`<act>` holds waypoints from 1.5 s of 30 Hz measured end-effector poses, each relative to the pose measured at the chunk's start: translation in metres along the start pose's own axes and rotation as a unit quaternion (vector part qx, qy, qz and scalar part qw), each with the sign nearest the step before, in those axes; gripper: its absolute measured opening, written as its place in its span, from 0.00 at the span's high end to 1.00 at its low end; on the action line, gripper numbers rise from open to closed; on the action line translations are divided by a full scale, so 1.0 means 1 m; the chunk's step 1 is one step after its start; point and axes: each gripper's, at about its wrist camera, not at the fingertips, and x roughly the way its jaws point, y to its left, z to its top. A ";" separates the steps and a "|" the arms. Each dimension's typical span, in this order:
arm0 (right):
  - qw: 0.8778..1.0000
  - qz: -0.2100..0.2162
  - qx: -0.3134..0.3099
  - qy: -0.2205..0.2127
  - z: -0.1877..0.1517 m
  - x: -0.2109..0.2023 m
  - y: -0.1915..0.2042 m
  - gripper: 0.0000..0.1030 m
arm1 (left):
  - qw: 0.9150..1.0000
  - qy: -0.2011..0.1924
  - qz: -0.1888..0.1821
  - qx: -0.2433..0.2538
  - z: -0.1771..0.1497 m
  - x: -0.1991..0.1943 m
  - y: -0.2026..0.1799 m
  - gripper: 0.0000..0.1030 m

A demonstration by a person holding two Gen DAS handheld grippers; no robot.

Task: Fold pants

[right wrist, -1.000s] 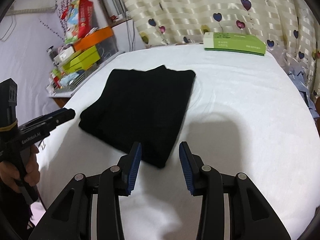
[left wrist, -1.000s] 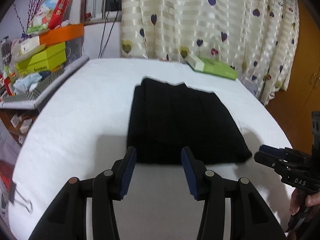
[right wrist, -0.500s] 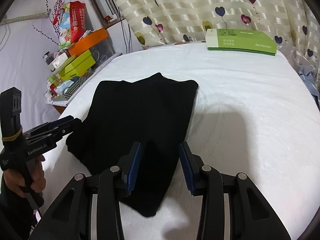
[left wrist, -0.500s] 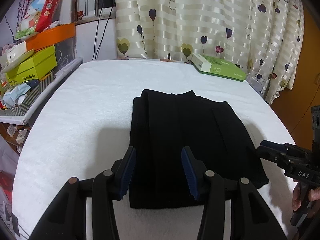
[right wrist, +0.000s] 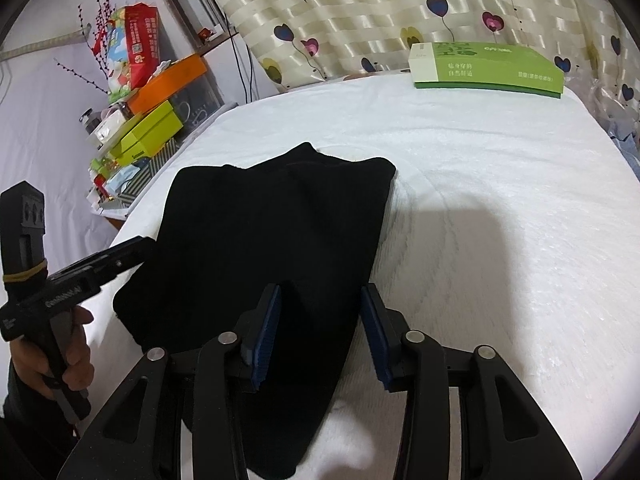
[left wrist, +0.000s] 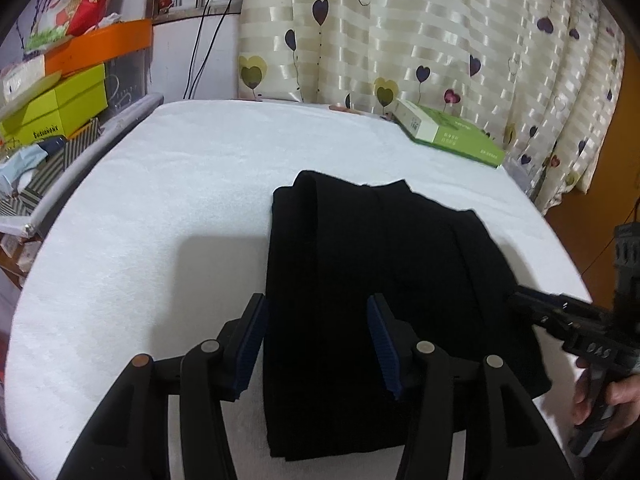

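Note:
The black pants (left wrist: 372, 280) lie folded into a flat rectangle on the white table; they also show in the right wrist view (right wrist: 264, 240). My left gripper (left wrist: 316, 344) is open, its jaws over the near left edge of the pants. My right gripper (right wrist: 320, 328) is open over the near right edge. Each gripper shows in the other's view: the right one (left wrist: 560, 320) at the pants' right side, the left one (right wrist: 100, 264) at their left side.
The white table (left wrist: 180, 200) has a green box (left wrist: 452, 136) at its far right corner, also in the right wrist view (right wrist: 488, 66). A shelf of stacked boxes (left wrist: 52, 92) stands left of the table. A heart-print curtain (left wrist: 400, 32) hangs behind.
Both grippers have moved forward from the table's near edge to over the near end of the pants. Both stay open.

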 end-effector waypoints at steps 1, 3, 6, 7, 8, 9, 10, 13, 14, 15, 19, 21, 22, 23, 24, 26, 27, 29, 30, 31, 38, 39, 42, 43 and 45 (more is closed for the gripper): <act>1.000 0.000 0.000 0.000 0.000 0.001 0.000 0.55 | 1.000 -0.004 -0.008 -0.005 0.001 -0.002 0.001 0.46; 1.000 0.002 0.003 0.001 0.001 0.003 -0.001 0.55 | 1.000 -0.011 -0.016 -0.008 0.003 -0.003 0.002 0.42; 1.000 0.006 0.008 0.001 0.002 0.005 -0.003 0.54 | 1.000 -0.006 -0.014 -0.006 0.005 0.003 0.002 0.41; 1.000 0.007 0.008 0.001 0.002 0.005 -0.003 0.54 | 1.000 -0.003 -0.010 -0.004 0.005 0.006 0.003 0.41; 1.000 0.007 0.009 0.001 0.002 0.005 -0.003 0.54 | 1.000 0.000 -0.007 -0.003 0.005 0.009 0.005 0.41; 1.000 0.007 0.008 0.001 0.001 0.005 -0.003 0.54 | 1.000 0.005 -0.002 -0.003 0.005 0.013 0.007 0.41; 1.000 0.007 0.008 0.001 0.000 0.005 -0.003 0.54 | 1.000 0.008 -0.003 -0.004 0.004 0.015 0.009 0.41; 1.000 0.007 0.008 0.000 -0.001 0.005 -0.003 0.54 | 1.000 0.010 -0.016 -0.015 0.004 0.016 0.016 0.38; 1.000 0.007 0.007 0.000 -0.001 0.006 -0.003 0.54 | 1.000 0.010 -0.021 -0.019 0.003 0.016 0.018 0.38; 1.000 0.008 0.007 0.001 0.000 0.007 -0.003 0.54 | 0.999 0.011 -0.024 -0.023 0.003 0.017 0.019 0.38; 1.000 0.013 0.012 0.003 0.002 0.009 -0.004 0.53 | 0.999 0.019 -0.044 -0.023 0.002 0.020 0.017 0.38; 1.000 0.015 0.015 0.002 0.004 0.011 -0.005 0.53 | 0.999 0.019 -0.045 -0.019 0.003 0.022 0.015 0.38; 1.000 0.016 0.016 0.001 0.004 0.011 -0.006 0.53 | 0.999 0.018 -0.045 -0.018 0.004 0.023 0.014 0.38; 1.000 0.018 0.019 0.000 0.004 0.012 -0.006 0.53 | 0.999 0.018 -0.045 -0.020 0.005 0.024 0.015 0.37; 1.000 0.019 0.022 0.000 0.005 0.012 -0.007 0.53 | 0.999 0.018 -0.044 -0.023 0.006 0.025 0.016 0.36; 0.999 0.019 0.026 0.001 0.005 0.012 -0.007 0.53 | 0.998 0.020 -0.050 -0.032 0.008 0.029 0.019 0.36; 1.000 0.020 0.024 0.001 0.003 0.010 -0.005 0.53 | 0.998 0.022 -0.054 -0.038 0.009 0.031 0.020 0.36; 1.000 0.020 0.017 0.004 0.000 0.009 -0.001 0.53 | 0.996 0.024 -0.068 -0.059 0.007 0.033 0.025 0.36; 1.000 0.019 0.011 0.004 -0.002 0.007 0.002 0.53 | 0.995 0.023 -0.069 -0.061 0.006 0.032 0.025 0.36; 1.000 0.018 0.008 0.004 -0.002 0.007 0.003 0.53 | 0.996 0.022 -0.070 -0.058 0.004 0.031 0.024 0.38; 1.000 0.016 0.017 0.002 0.005 0.013 0.000 0.63 | 0.996 0.028 -0.063 -0.048 0.001 0.027 0.019 0.43; 1.000 0.018 0.016 0.000 0.005 0.013 0.001 0.70 | 0.996 0.029 -0.064 -0.052 0.002 0.028 0.020 0.46; 1.000 0.021 0.021 -0.007 0.006 0.008 0.002 0.84 | 0.997 0.025 -0.058 -0.047 0.002 0.025 0.014 0.57; 0.999 0.023 0.022 -0.009 0.007 0.007 0.003 0.85 | 0.997 0.022 -0.054 -0.043 0.002 0.023 0.011 0.61; 0.999 0.026 0.018 -0.017 0.009 0.001 0.006 0.86 | 0.998 0.020 -0.048 -0.041 0.004 0.021 0.006 0.65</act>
